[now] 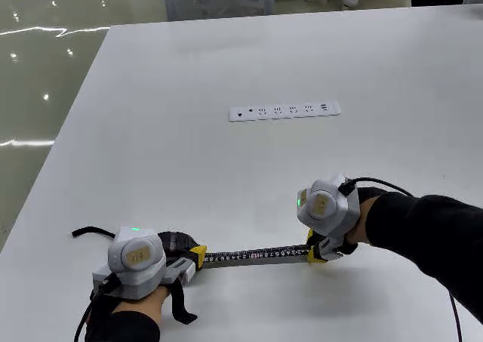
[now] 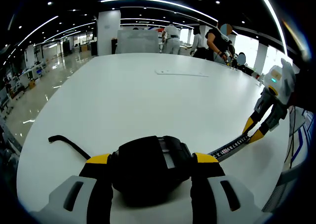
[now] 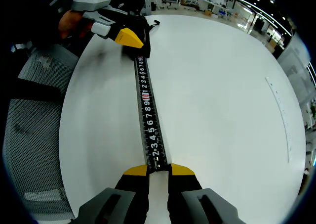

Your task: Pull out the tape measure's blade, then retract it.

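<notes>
Wrist strap (image 2: 66,142): lies loose on the table (image 1: 226,168), off the outer side of the left gripper's left jaw, and trails from the case.
Left gripper (image 2: 152,159): is closed around the black tape measure case (image 2: 150,172). Its yellow-tipped jaws are pressed to the two sides of the case, which is kept low on the table.
Tape measure case: is held between the left jaws, with its mouth turned toward the right gripper.
Blade (image 3: 149,120): is drawn out of the case and stretched straight from the left jaws to the right jaws, lying close along the table.
Right gripper (image 3: 159,170): is narrowed to a slim gap, and the blade's free end is pinched between its yellow tips. The end hook cannot be made out.
Step in hand: the pull-out is judged to be under way or complete, and the retraction is not yet begun.
Next move: the case is to be kept clamped while the blade end is guided back toward the left jaws under control, so that a snap-back is avoided.
</notes>
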`<act>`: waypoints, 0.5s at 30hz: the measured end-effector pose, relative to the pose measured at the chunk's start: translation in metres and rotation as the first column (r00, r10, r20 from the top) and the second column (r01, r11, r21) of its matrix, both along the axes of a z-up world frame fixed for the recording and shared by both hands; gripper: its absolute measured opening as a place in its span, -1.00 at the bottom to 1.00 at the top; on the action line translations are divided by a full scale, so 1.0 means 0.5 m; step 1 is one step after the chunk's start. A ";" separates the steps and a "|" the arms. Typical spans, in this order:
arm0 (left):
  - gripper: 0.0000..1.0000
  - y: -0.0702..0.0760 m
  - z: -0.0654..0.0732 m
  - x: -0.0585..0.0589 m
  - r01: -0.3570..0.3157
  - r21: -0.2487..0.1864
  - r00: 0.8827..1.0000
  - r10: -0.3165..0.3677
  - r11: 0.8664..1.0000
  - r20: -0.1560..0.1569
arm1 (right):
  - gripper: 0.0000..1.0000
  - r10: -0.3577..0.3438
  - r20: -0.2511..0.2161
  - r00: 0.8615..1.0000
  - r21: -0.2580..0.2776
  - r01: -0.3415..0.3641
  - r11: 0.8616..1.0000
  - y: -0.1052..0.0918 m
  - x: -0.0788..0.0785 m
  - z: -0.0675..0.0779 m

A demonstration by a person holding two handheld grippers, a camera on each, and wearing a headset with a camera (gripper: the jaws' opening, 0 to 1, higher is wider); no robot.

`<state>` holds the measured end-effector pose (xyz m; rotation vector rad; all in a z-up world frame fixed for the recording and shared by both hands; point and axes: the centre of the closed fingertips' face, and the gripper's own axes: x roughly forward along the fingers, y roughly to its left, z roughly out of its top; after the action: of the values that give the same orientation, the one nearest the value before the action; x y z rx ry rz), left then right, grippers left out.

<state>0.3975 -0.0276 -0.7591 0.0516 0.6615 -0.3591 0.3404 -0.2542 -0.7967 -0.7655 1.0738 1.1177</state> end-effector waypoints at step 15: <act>0.17 -0.001 -0.001 -0.001 0.001 -0.002 1.000 -0.001 1.000 -0.003 | -0.81 -0.010 0.002 1.000 0.004 0.010 1.000 0.006 -0.001 0.000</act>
<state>0.3970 -0.0283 -0.7595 0.0492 0.6638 -0.3608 0.3396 -0.2510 -0.7969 -0.7573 1.0725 1.1095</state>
